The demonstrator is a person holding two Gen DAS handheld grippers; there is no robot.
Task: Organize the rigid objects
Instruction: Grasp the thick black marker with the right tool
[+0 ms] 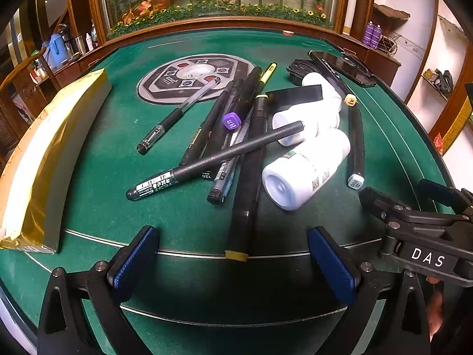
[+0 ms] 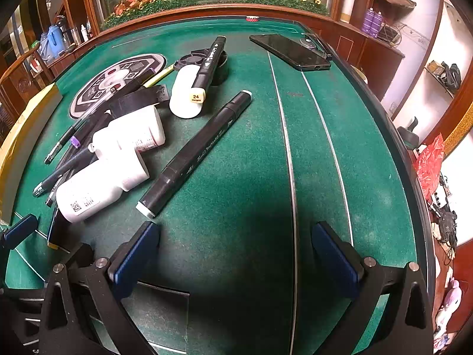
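A heap of pens and markers lies on the green table (image 1: 103, 177): a long black marker with a yellow end (image 1: 248, 183), a purple-capped marker (image 1: 233, 109), a grey pen (image 1: 207, 159) lying across them, and a clear gel pen (image 1: 180, 112). White bottles (image 1: 304, 168) lie on their sides beside them. My left gripper (image 1: 233, 261) is open just short of the yellow end. My right gripper (image 2: 236, 254) is open over bare felt, with a black marker (image 2: 195, 153) and the white bottles (image 2: 103, 183) ahead on its left. Another marker (image 2: 207, 68) rests on a white bottle (image 2: 184, 91).
A gold box (image 1: 44, 159) stands along the left side. A black phone (image 2: 289, 51) lies at the far right, a round control panel (image 1: 192, 77) sits mid-table, and a black round case (image 2: 204, 59) lies behind the bottles. A wooden rim (image 1: 224, 23) bounds the table.
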